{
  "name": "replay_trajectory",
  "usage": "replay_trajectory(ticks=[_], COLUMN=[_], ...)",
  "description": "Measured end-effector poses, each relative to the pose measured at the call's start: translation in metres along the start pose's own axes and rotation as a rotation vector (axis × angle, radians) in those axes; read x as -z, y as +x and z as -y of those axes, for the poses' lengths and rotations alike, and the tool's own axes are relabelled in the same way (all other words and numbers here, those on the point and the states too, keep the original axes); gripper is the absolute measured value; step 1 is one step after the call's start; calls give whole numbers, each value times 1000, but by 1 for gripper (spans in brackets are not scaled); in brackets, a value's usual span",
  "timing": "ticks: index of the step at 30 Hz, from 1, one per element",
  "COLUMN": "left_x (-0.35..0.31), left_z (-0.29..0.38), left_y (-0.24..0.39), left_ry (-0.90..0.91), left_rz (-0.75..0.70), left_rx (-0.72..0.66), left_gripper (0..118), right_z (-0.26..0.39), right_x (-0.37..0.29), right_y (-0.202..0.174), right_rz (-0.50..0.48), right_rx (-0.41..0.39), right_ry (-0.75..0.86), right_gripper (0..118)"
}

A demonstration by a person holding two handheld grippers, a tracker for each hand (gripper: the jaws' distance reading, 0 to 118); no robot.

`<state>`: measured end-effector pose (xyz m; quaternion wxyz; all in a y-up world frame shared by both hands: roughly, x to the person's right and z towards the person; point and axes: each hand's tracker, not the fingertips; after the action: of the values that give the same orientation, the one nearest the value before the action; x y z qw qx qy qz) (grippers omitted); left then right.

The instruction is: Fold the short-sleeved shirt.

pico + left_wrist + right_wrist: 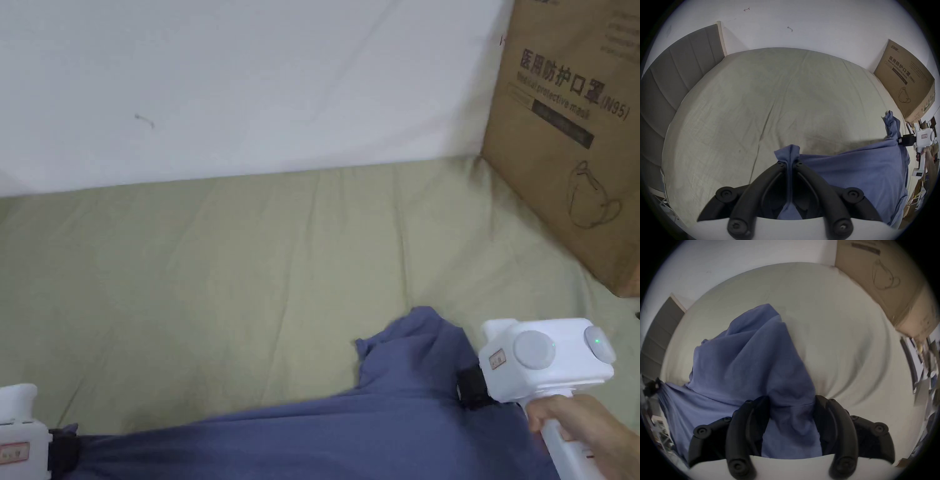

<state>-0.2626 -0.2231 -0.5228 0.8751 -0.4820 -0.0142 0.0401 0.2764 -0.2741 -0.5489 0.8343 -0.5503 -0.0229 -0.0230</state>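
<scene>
Your left gripper (790, 164), a white handheld unit with black two-part jaws, has its jaws pinched together on a bunched fold of the blue short-sleeved cotton shirt (851, 175), the cloth rising in a small peak just beyond the tips. Your right gripper (791, 400), of the same make, has its jaws standing apart with a thick gather of the same shirt lying between them; in the right gripper view you cannot tell whether both jaws press on the cloth, and in the head view its tips are buried in the fabric. The shirt is stretched between your two grippers above the near part of the bed, hanging as a broad blue sheet with one loose sleeve or corner standing up beside the right gripper. Beneath it lies the pale green, creased bedsheet (250, 262), which runs back to the plain white wall (250, 81). A large brown cardboard box (575, 137) with printed markings stands on the bed's far right corner against the wall, well apart from the shirt. A grey padded headboard (680, 68) rises at the left end of the bed. Your right hand (587, 425) wraps the handle of the right gripper.
</scene>
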Motion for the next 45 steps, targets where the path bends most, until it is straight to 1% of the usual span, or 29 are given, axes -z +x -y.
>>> replay_trajectory(ticks=[1, 2, 3, 5, 6, 8, 10, 12, 13, 15, 16, 18, 20, 22, 25, 27, 29, 31, 32, 33, 34, 36, 37, 39, 40, 41, 43, 44, 45], left_x=[-1, -2, -3, -8, -12, -21, -33, -47, -56, -79, -90, -117, -144, -170, -207, -230, -251, -271, -281, -288, -297, -310, -315, -326, -331, -335, -343, -346, -349], left_z=[1, 2, 2, 2, 2, -1, -8, -19, -26, -38, -46, -60, -77, -94, -124, -147, -175, -201, -214, -227, -238, -263, -273, -293, -300, -308, -319, -325, -326], left_y=[0, 1, 1, 3, 4, 5, 4, 4, 4, 7, 9, 14, 16, 15, 16, 20, 28, 36, 40, 44, 47, 52, 55, 59, 62, 64, 67, 69, 70], left_ry=[0, 3, 2, 2, 3, 15, 26, 56, 70, 134, 151, 218, 287, 330, 405, 450, 486, 516, 538, 554, 568, 612, 619, 626, 645, 649, 685, 680, 693], left_rz=[-3, -4, -4, 0, -1, -3, -2, 2, 7, 18, 15, -3, -14, -7, 2, -13, -36, -68, -72, -80, -105, -134, -144, -141, -146, -150, -160, -164, -164], left_rx=[0, 2, 8, 10, 10, 20, 25, 16, 8, 1, 16, 42, 71, 58, 50, 63, 118, 155, 144, 155, 164, 182, 172, 163, 145, 152, 147, 157, 154], left_gripper=[4, 4, 4, 4, 4, 4, 4, 4, 4, 4, 4, 4, 4, 4, 4, 4, 4, 4, 4, 4, 4, 4, 4, 4, 4, 4, 4, 4, 4], right_z=[-1, -1, -1, -3, -3, -4, -7, -13, -16, -24, -29, -32, -39, -49, -71, -89, -112, -133, -143, -155, -167, -192, -199, -214, -219, -225, -232, -234, -235], right_x=[-3, -8, -10, -10, -11, -22, -35, -56, -72, -101, -115, -156, -192, -222, -271, -306, -337, -365, -381, -393, -406, -430, -439, -459, -467, -474, -489, -495, -498], right_y=[-1, -1, 1, 6, 7, 7, 11, 17, 16, 20, 22, 16, 18, 22, 27, 27, 28, 29, 27, 28, 28, 27, 25, 27, 27, 26, 23, 21, 20], right_rz=[7, -18, -39, -105, -88, -94, -105, -169, -177, -213, -212, -221, -236, -255, -276, -274, -261, -263, -259, -263, -258, -193, -163, -208, -222, -205, -195, -174, -181], right_rx=[-12, -13, -11, 49, 36, 37, 34, 73, 101, 105, 113, 99, 97, 113, 107, 106, 93, 108, 122, 120, 100, 60, 59, 139, 146, 147, 117, 114, 119], right_ry=[-2, -6, -13, -53, -48, -39, 23, 54, 76, 113, 136, 211, 274, 327, 388, 442, 499, 521, 547, 556, 575, 602, 614, 633, 649, 650, 685, 681, 693], right_gripper=[37, 10, 3, 3, 3, 3, 3, 3, 3, 3, 3, 3, 3, 3, 3, 3, 3, 3, 3, 3, 3, 3, 3, 3, 3, 3, 3, 3, 3])
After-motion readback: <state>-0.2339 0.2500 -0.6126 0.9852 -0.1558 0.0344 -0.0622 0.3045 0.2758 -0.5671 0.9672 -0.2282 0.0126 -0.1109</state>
